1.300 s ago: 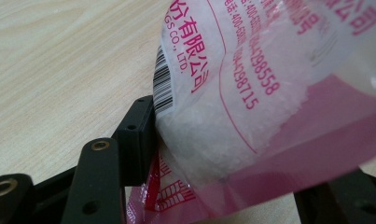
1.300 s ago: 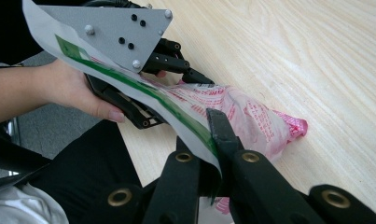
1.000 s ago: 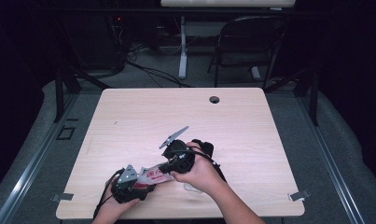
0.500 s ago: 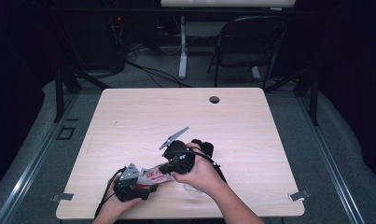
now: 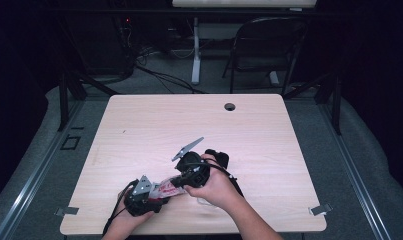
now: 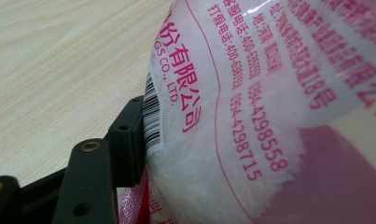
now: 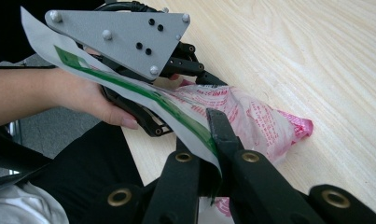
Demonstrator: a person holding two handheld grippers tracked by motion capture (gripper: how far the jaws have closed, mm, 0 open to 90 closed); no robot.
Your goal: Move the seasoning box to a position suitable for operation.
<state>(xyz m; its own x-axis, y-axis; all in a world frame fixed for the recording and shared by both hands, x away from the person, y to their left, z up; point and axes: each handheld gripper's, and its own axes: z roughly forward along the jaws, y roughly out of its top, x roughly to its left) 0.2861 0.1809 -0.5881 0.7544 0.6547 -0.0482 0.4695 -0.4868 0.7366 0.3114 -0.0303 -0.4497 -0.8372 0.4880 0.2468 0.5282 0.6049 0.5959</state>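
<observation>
The soft, slippery pink-printed pouch [image 7: 251,116] is pinched by the left hand-held gripper [image 5: 148,192]; its white-green strip [image 7: 129,88] is clamped tight in the right hand-held gripper [image 7: 213,140], and is best held at the seams

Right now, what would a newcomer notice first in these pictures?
A pink-printed plastic bag of white grains lies at the table's near edge, between both hands. The right claw pinches a white sheet with a green stripe; the left claw stands around the bag.
</observation>
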